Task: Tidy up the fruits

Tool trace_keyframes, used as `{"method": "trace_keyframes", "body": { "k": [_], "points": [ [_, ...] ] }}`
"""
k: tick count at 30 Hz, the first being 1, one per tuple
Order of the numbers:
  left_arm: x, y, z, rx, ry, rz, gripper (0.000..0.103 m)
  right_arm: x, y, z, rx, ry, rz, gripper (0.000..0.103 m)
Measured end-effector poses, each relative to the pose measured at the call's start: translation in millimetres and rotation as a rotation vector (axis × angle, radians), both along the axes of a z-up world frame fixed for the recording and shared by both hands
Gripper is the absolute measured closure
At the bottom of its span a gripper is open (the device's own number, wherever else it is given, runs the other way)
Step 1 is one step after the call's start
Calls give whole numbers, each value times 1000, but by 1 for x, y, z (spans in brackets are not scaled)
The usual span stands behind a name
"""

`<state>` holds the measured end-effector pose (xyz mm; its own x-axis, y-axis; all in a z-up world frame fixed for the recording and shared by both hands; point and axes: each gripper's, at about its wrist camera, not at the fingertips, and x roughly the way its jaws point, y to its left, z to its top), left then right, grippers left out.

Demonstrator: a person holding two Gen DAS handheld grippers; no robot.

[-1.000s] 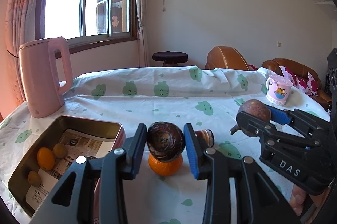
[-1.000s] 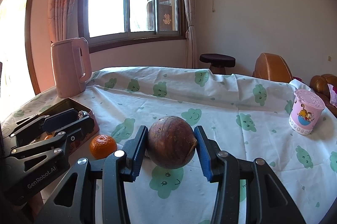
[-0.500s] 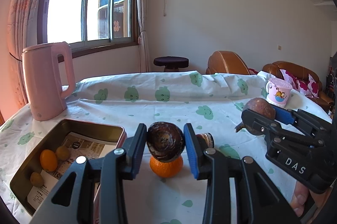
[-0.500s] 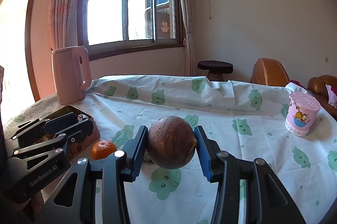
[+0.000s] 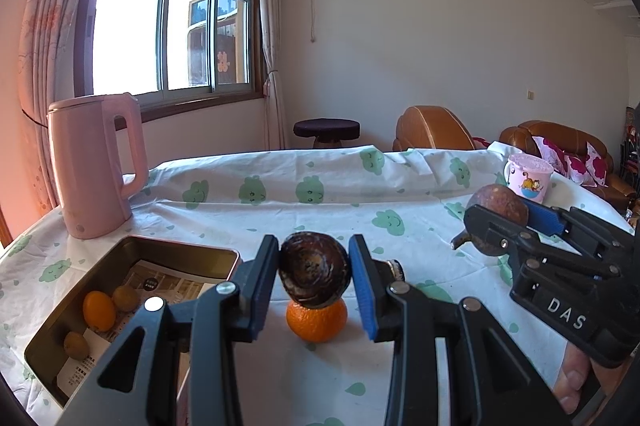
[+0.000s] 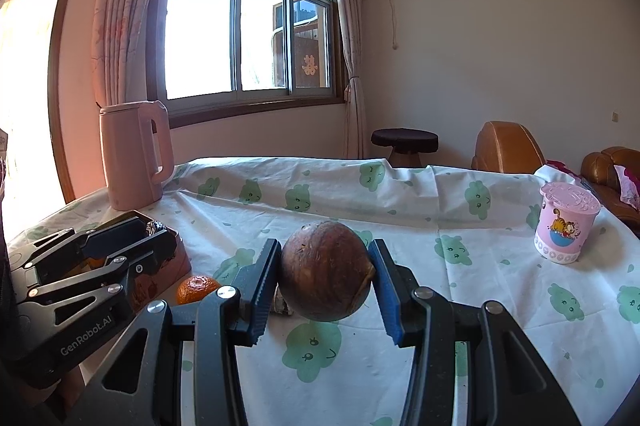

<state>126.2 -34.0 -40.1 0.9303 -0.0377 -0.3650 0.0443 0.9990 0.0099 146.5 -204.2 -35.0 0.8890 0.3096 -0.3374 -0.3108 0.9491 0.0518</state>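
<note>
Across the whole near field spreads a table under a white tablecloth (image 5: pixel 328 202) printed with green cloud faces. At its far left stands a tall pink kettle (image 5: pixel 94 162), handle turned to the right. Just near of the kettle lies a rectangular metal tin (image 5: pixel 132 246) lined with printed paper, holding one orange fruit (image 5: pixel 99 310) and two small brown fruits, one beside the orange one and one nearer the camera. At the far right edge of the table sits a pink cartoon cup (image 5: pixel 528 178) with a lid.

Raised above the cloth, the right gripper (image 6: pixel 325 282) has its blue pads pressed on either side of a round brown fruit (image 6: pixel 325 272), the jaws parted only as wide as that fruit; in the left wrist view the same fruit (image 5: pixel 498 210) shows at the right, in front of the cup. The left gripper (image 5: pixel 314 276) is likewise clamped on a smaller dark brown fruit (image 5: pixel 314 274) with a whorled end facing the camera, held off the table just to the right of the tin.

On the cloth directly beyond and below that dark fruit rests a tangerine (image 5: pixel 316 320), right of the tin's near corner. A small dark object peeks out behind the left gripper's right finger; what it is cannot be told.
</note>
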Motion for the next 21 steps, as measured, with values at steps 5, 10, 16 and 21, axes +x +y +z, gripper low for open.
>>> {"method": "trace_keyframes", "body": {
  "k": [5, 10, 16, 21],
  "points": [
    [-3, 0, 2, 4, -16, 2, 65, -3, -2, 1, 9, -16, -3, 56],
    [-5, 0, 3, 6, -31, 3, 65, -8, -3, 2, 18, -30, -5, 56],
    [-8, 0, 4, 12, -51, 5, 65, -13, -5, 3, 22, -46, -7, 56],
    [-9, -1, 4, 13, -60, 7, 65, -17, -4, 4, 21, -55, -6, 56]
  ]
}}
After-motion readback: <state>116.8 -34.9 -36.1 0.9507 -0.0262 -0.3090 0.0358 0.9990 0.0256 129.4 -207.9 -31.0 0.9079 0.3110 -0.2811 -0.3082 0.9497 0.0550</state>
